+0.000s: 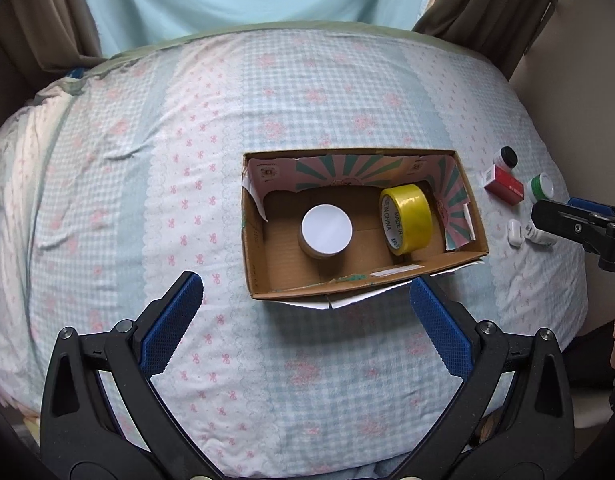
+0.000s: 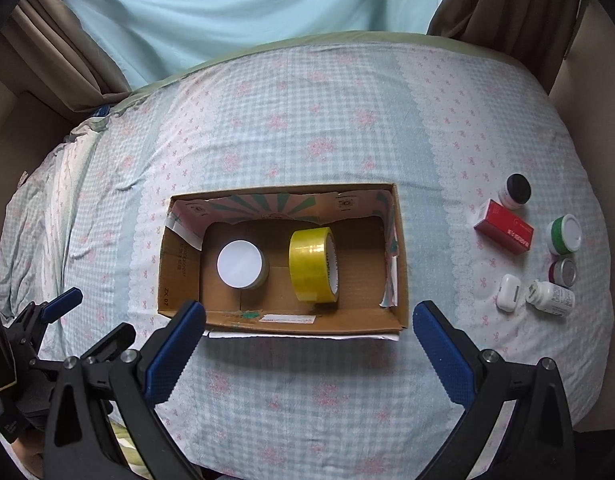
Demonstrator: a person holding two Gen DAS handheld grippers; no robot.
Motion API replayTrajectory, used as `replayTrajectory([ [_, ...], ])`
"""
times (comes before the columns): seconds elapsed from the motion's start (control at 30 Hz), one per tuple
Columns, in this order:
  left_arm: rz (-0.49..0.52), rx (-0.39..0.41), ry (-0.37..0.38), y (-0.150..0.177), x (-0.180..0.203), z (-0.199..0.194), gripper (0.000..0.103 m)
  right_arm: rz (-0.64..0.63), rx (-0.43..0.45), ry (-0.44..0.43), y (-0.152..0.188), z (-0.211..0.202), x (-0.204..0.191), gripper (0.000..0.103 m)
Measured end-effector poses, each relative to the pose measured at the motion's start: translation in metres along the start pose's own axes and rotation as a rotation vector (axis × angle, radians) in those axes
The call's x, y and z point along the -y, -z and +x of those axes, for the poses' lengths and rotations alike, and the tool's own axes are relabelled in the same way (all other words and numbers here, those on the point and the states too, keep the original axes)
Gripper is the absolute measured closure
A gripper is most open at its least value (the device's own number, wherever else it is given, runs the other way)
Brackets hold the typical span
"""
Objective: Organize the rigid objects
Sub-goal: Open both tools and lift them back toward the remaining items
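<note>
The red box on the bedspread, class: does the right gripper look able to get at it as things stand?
Probably yes. The right gripper is open and empty, and the red box lies in the open outside the cardboard box. Jars crowd its far end and right side, but its top looks uncovered.

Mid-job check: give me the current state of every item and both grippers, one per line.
cardboard box: open-topped, on the bed
yellow tape roll: on edge inside the box
white-lidded tin: upright inside the box
red carton: lying flat outside the box
white bottle: on its side
green-banded jar: upright, lidded
left gripper: open, empty
right gripper: open, empty
</note>
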State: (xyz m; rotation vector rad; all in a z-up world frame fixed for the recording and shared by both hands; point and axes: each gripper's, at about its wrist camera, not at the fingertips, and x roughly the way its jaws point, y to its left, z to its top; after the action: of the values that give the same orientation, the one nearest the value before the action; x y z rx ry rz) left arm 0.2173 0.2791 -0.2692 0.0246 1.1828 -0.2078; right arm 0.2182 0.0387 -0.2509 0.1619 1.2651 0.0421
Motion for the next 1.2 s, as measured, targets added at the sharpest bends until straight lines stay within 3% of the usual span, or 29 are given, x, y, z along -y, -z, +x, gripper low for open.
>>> replayTrajectory([
  [0.23,0.044,0.07,0.022,-0.005,0.04,-0.036,0.001,0.053,0.095,0.099,0.025,-0.057,0.037,0.0],
  [0.43,0.046,0.1,0.07,-0.011,0.088,-0.056,0.001,0.117,0.126,0.167,0.043,-0.09,0.089,0.0],
  [0.57,0.064,0.126,0.035,-0.013,0.132,-0.061,0.001,0.158,0.142,0.195,0.05,-0.105,0.136,0.0],
  [0.83,0.0,0.113,0.008,-0.014,0.231,-0.045,0.001,0.137,0.147,0.221,0.053,-0.104,0.238,0.0],
  [1.2,-0.085,0.031,-0.001,-0.031,0.347,0.009,0.001,0.064,0.122,0.169,0.03,-0.081,0.35,0.0],
])
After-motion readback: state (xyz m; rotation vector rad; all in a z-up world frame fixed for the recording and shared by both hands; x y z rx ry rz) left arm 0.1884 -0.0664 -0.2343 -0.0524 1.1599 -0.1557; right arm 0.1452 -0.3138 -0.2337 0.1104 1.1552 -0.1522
